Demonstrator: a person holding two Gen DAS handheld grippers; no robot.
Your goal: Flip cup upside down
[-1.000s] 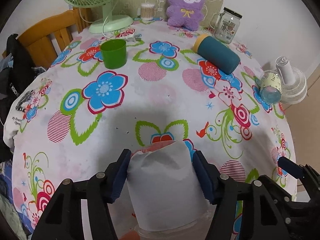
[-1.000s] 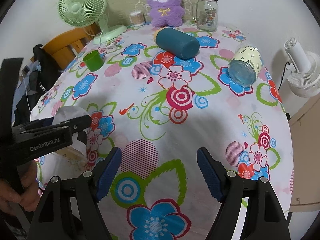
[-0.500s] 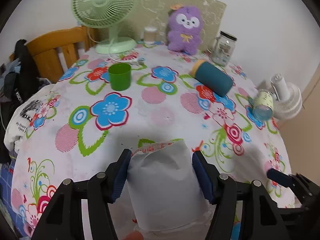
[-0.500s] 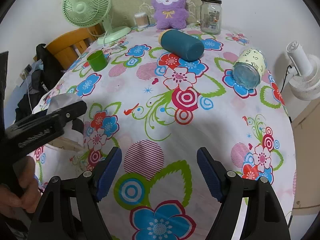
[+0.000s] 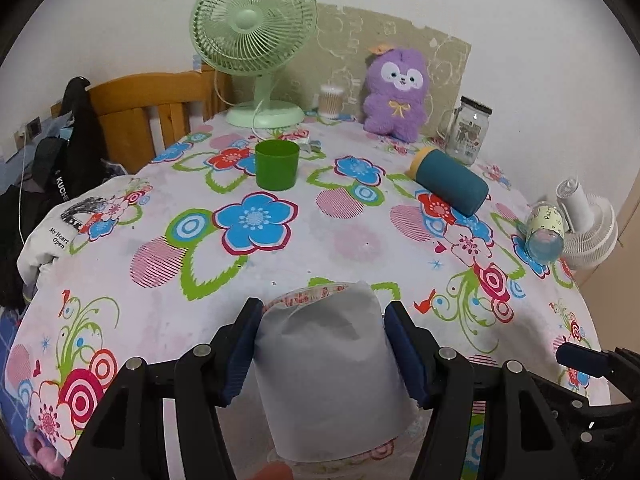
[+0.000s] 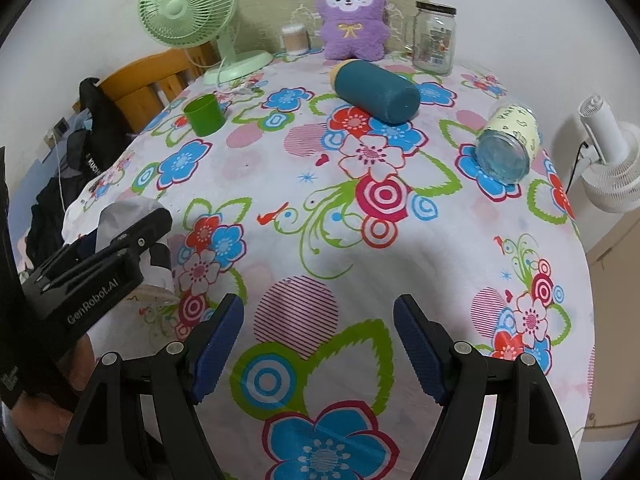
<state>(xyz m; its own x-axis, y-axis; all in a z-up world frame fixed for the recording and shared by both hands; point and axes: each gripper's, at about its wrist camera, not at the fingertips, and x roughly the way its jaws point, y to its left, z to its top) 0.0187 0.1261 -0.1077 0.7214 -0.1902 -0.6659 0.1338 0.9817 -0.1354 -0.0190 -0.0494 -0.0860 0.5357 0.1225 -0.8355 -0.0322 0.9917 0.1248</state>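
My left gripper (image 5: pixel 320 344) is clamped on the cup (image 5: pixel 328 376), a clear plastic one wrapped in a white paper sleeve, with both blue pads pressed against its sides. The cup sits at the near edge of the flowered tablecloth (image 5: pixel 280 272), close to me, and its rim with red print faces away from the camera. From the right wrist view I see the same cup (image 6: pixel 132 216) off to the left, partly hidden behind the black body of the left gripper (image 6: pixel 100 264); I cannot tell from there whether it touches the cloth.

My right gripper (image 6: pixel 320 344) hangs with its jaws spread wide and nothing between them, over the near part of the table, well apart from the cup.

Farther back I see a green cup (image 5: pixel 277 165) standing upright, a teal bottle (image 5: pixel 450 187) lying on its side, and a glass jar with a pale label (image 5: pixel 545 232) also lying down near the right edge. At the far side stand a green desk fan (image 5: pixel 254 40), a purple plush toy (image 5: pixel 396 92) and a lidded glass jar (image 5: pixel 468 130)
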